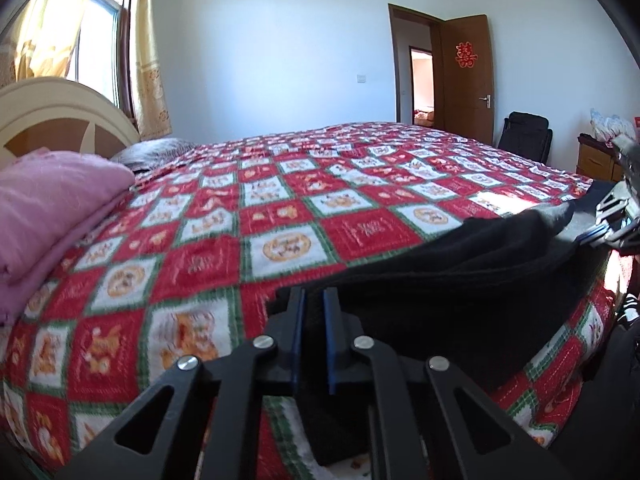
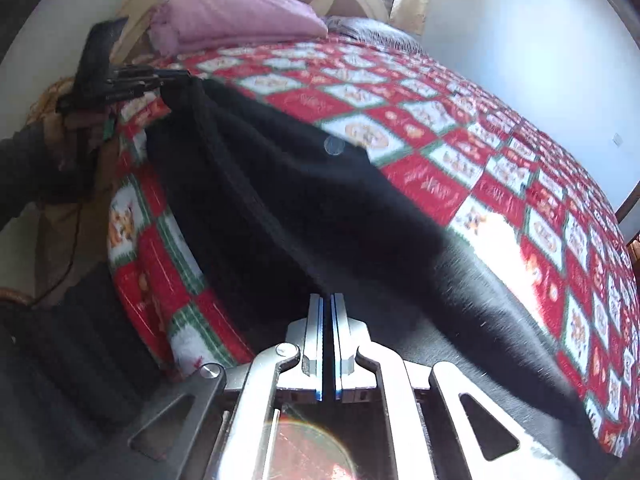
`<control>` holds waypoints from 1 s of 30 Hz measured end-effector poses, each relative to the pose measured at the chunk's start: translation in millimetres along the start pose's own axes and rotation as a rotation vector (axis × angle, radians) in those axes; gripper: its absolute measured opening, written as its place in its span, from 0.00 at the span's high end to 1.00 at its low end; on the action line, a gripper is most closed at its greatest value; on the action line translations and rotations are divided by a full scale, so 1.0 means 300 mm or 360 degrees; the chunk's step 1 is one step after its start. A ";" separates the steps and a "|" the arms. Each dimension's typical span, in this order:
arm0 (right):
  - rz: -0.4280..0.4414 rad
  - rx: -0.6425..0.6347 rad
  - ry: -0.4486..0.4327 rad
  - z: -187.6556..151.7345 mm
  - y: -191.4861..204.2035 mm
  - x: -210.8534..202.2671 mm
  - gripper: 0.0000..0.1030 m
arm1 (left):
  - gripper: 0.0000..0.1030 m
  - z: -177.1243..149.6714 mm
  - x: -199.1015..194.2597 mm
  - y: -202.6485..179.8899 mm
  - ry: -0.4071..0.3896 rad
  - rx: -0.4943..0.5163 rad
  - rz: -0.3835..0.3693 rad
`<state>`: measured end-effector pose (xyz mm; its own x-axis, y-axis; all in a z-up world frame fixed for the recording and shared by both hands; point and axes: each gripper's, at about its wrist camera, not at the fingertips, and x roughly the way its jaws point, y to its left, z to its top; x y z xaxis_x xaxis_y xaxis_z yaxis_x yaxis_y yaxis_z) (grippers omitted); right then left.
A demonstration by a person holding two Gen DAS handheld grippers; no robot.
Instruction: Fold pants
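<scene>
Pants (image 1: 460,276), black, lie along near edge of the bedspread (image 1: 248,216): left gripper (image 1: 314,300) pinched shut on one end, right gripper (image 2: 330,304) closed on fabric at the other, so lift both w/ even tension, keep edges aligned & carry over smoothly.

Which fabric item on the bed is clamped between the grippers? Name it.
The black pants, stretched along the bed's near edge with the left gripper and right gripper shut on them. The folded pink blanket lies untouched by the headboard.
</scene>
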<state>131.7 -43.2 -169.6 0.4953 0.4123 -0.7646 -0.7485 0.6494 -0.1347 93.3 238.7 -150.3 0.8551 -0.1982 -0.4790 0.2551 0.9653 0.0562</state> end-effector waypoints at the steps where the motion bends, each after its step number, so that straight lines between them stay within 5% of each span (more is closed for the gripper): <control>1: 0.0021 -0.0006 -0.0023 0.008 0.007 -0.025 0.97 | 0.90 0.002 -0.006 0.005 -0.0011 0.0006 -0.0002; 8: 0.0115 -0.0053 0.0184 -0.105 0.069 0.083 0.97 | 0.90 -0.147 -0.019 0.007 0.0102 -0.0047 -0.0065; 18: 0.0124 -0.0049 0.0148 -0.117 0.079 0.039 0.97 | 0.89 -0.188 -0.058 -0.004 0.0083 -0.0094 -0.0065; 20: 0.0085 -0.0054 0.0203 -0.136 0.073 0.073 0.97 | 0.81 -0.206 -0.054 0.002 0.0097 -0.0105 -0.0051; 22: 0.0155 0.0032 0.0197 -0.143 0.044 0.078 0.96 | 0.55 -0.228 -0.067 0.024 0.0106 -0.0145 0.0003; 23: 0.0176 0.0061 0.0192 -0.143 0.036 0.069 0.92 | 0.53 -0.236 -0.075 0.032 0.0111 -0.0165 0.0007; 25: 0.0221 0.0092 0.0185 -0.146 0.018 0.044 0.69 | 0.53 -0.249 -0.100 0.049 0.0121 -0.0181 0.0019; 26: 0.0237 0.0102 0.0181 -0.150 0.012 0.031 0.45 | 0.53 -0.254 -0.116 0.056 0.0128 -0.0176 0.0047; 30: 0.0307 0.0170 0.0120 -0.160 -0.020 -0.021 0.40 | 0.52 -0.245 -0.176 0.090 0.0094 -0.0214 0.0138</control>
<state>111.9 -80.4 -194.2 0.3103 0.4890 -0.8153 -0.7730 0.6290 0.0830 21.8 287.8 -187.9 0.8424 -0.1067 -0.5282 0.1155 0.9932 -0.0165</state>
